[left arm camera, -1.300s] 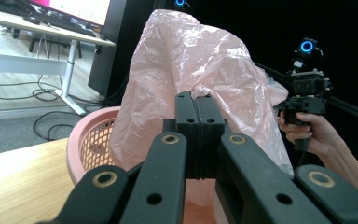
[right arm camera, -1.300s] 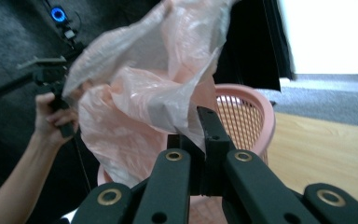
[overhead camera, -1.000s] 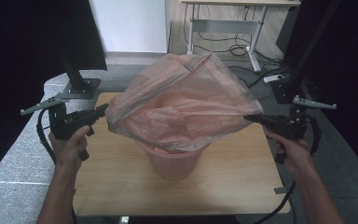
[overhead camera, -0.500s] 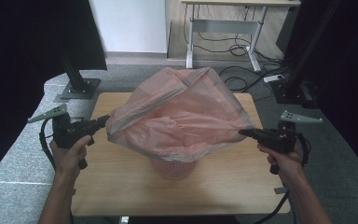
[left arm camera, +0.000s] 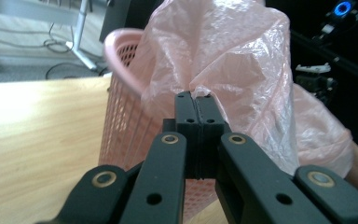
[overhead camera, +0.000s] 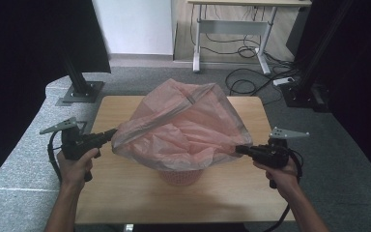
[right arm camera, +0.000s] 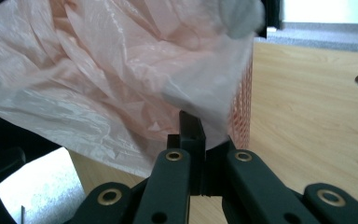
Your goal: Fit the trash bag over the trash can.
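Both grippers have been lowered since the earlier pictures. The left gripper (overhead camera: 110, 134) and the right gripper (overhead camera: 239, 149), first seen near the far part of the table (overhead camera: 125, 198), are now found lower and nearer the person. The pink plastic bag (overhead camera: 183, 130) stretched between them has been brought down with them, so that more of the pink mesh basket (overhead camera: 179, 178) beneath is covered. The bag's mouth, billowing upward earlier, is now drawn flatter between the two grippers.
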Motion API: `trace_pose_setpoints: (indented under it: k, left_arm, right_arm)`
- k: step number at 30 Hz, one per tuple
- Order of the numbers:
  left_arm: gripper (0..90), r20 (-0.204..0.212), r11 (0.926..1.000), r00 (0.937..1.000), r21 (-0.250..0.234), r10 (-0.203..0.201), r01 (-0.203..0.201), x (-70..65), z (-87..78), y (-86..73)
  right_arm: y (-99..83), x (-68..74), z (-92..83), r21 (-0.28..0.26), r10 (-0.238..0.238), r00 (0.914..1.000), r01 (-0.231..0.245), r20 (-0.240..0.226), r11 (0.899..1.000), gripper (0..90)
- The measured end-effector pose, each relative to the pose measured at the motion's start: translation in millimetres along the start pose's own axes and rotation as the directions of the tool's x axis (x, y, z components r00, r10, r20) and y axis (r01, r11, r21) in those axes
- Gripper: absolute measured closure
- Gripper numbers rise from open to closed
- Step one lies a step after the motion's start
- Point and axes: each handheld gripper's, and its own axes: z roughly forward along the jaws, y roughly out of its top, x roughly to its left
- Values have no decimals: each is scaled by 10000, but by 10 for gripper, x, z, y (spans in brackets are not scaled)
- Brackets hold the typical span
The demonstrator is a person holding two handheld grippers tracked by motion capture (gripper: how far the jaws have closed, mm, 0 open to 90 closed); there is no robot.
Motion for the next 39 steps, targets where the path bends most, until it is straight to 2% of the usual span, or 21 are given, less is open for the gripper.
trace_pose_setpoints:
  k: [5,11,17,28,30,31,32,33,39]
  left_arm:
    - [897,-58,9997,9999,214,-101,102,60,83,-68]
    - [897,-240,9989,9997,456,95,-84,43,148,-94]
    - [897,-447,9974,9985,661,319,-289,20,198,-102]
    - [898,-663,9949,9965,902,505,-445,2,296,-122]
    - [898,-739,9946,9956,900,575,-508,-9,289,-106]
    - [898,-760,9945,9952,895,616,-547,-10,283,-98]
    - [898,-780,9945,9949,879,640,-571,-15,273,-84]
    - [898,-792,9945,9947,864,661,-592,-16,268,-76]
    - [898,-800,9949,9946,814,667,-602,-11,262,-47]
  right_arm:
    - [-78,-7,154,376,-256,9994,247,233,9990,893]
    - [-137,60,342,787,-801,9956,762,478,9940,894]
    - [-179,112,501,1174,-1121,9921,1050,561,9875,894]
    - [-252,117,708,1454,-1102,9932,1037,370,9839,894]
    - [-254,130,688,1445,-1153,9927,1090,359,9835,891]
    - [-253,138,649,1371,-1206,9919,1142,396,9840,832]
    - [-253,143,608,1244,-1188,9921,1129,410,9858,734]
    - [-257,144,518,955,-1178,9920,1131,447,9890,650]
    - [-274,113,-5,-169,-1016,9921,1031,732,9945,427]
